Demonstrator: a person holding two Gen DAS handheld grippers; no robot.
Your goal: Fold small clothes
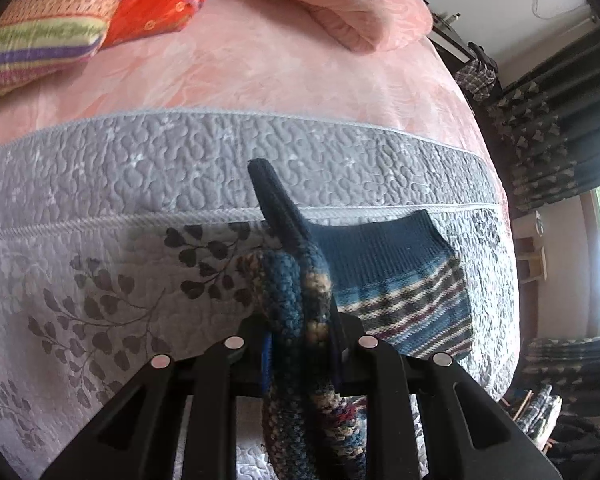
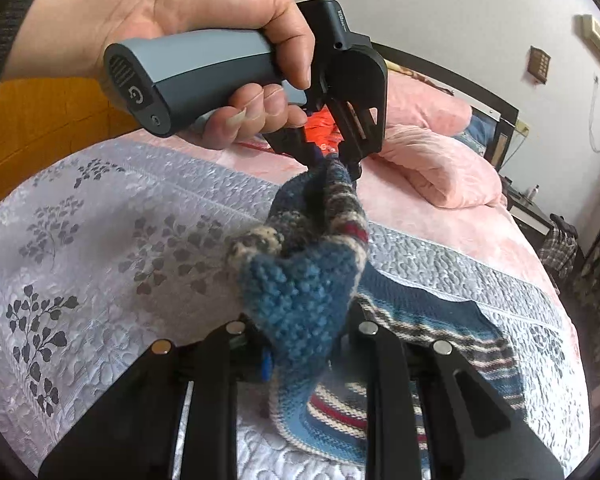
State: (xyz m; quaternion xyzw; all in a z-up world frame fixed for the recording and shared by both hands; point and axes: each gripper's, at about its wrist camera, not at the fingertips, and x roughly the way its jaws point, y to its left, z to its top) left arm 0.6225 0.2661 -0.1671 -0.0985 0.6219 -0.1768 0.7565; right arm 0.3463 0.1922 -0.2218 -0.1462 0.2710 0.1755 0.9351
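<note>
A blue knitted sock (image 1: 296,292) with cream, red and dark stripes is pinched in my left gripper (image 1: 300,344); its dark cuff pokes forward past the fingers. In the right wrist view the same sock (image 2: 300,280) hangs bunched above the bed, stretched between my right gripper (image 2: 300,340), shut on its lower end, and my left gripper (image 2: 332,156), held by a hand (image 2: 204,12) and shut on its upper end. A matching second sock (image 1: 400,280) lies flat on the grey quilted bed cover (image 1: 100,280), just right of the held one, and shows again as the flat sock (image 2: 452,320).
A rolled pink blanket (image 1: 340,0), a red cloth (image 1: 156,0) and a striped colourful pillow (image 1: 40,32) lie at the far end of the bed. The bed's edge drops off at the right, toward dark curtains (image 1: 560,140) and a window.
</note>
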